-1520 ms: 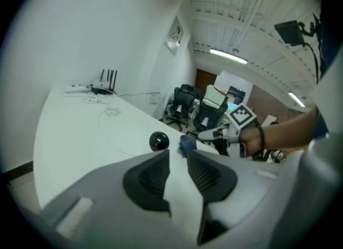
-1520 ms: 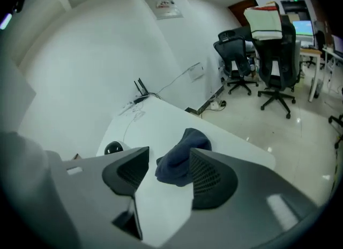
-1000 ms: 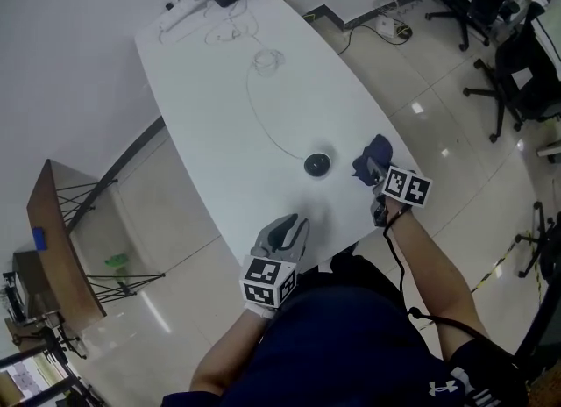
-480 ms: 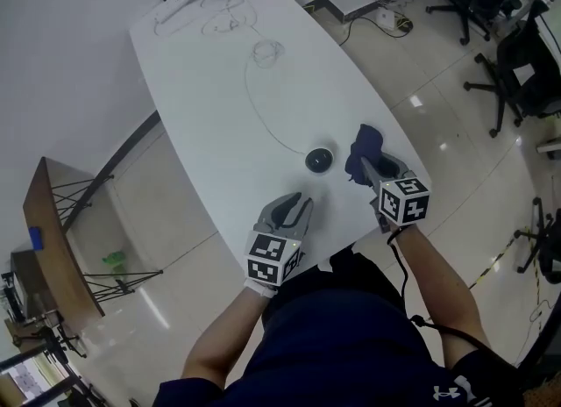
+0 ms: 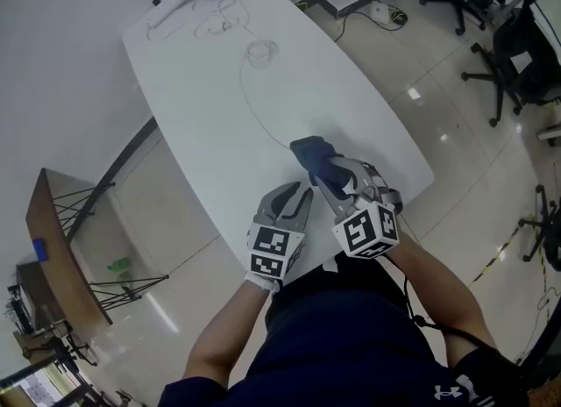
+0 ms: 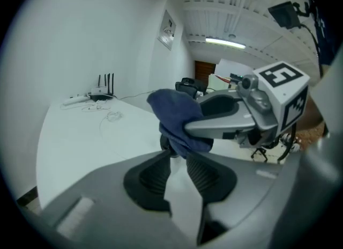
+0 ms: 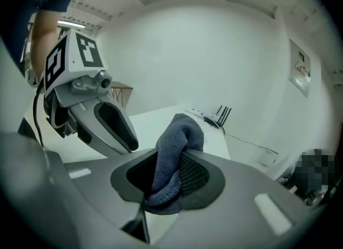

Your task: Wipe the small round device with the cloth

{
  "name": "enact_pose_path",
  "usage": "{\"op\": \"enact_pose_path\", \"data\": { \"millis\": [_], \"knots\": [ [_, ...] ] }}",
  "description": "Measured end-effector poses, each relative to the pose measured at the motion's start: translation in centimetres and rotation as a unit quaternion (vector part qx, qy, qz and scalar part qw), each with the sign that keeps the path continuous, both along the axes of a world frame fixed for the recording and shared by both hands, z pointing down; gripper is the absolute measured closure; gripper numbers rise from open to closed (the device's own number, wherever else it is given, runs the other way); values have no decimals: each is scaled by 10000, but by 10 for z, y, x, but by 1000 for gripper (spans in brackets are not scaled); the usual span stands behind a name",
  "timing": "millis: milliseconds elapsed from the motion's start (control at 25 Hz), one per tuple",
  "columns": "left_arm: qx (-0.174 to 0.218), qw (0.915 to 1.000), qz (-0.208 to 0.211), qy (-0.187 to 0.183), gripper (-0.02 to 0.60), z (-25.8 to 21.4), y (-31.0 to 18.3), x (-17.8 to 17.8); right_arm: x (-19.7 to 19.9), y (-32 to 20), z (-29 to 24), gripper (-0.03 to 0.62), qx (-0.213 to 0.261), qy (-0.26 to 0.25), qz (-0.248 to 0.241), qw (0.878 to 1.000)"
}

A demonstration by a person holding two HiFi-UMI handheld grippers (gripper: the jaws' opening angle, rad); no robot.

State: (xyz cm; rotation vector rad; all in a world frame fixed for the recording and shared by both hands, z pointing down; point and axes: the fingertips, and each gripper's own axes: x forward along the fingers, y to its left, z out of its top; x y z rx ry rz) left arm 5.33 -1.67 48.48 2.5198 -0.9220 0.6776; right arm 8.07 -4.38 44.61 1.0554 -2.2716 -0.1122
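Jaws of the right gripper, over the white desk, have just been closing and are clenched on the blue cloth. The left gripper, close beside it, has its jaws apart around nothing. The small round device sits on the desk just past the left tips, half hidden by the cloth.

Left tool jaws apart; right tool close beside, jaws just closed, clamped on cloth.
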Motion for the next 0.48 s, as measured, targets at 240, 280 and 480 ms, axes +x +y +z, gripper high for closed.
{"op": "enact_pose_path", "data": {
  "millis": [240,280,480],
  "knots": [
    [168,9997,201,-38,488,-3,-7,6,-5,-3,7,485,12,147,-84,9999],
    [161,9997,208,13,487,-4,-9,8,-3,-5,6,485,-79,-34,13,10000],
    [134,9997,145,142,481,-6,-17,16,23,-17,9,485,-769,-1450,736,9837]
  ]
}}
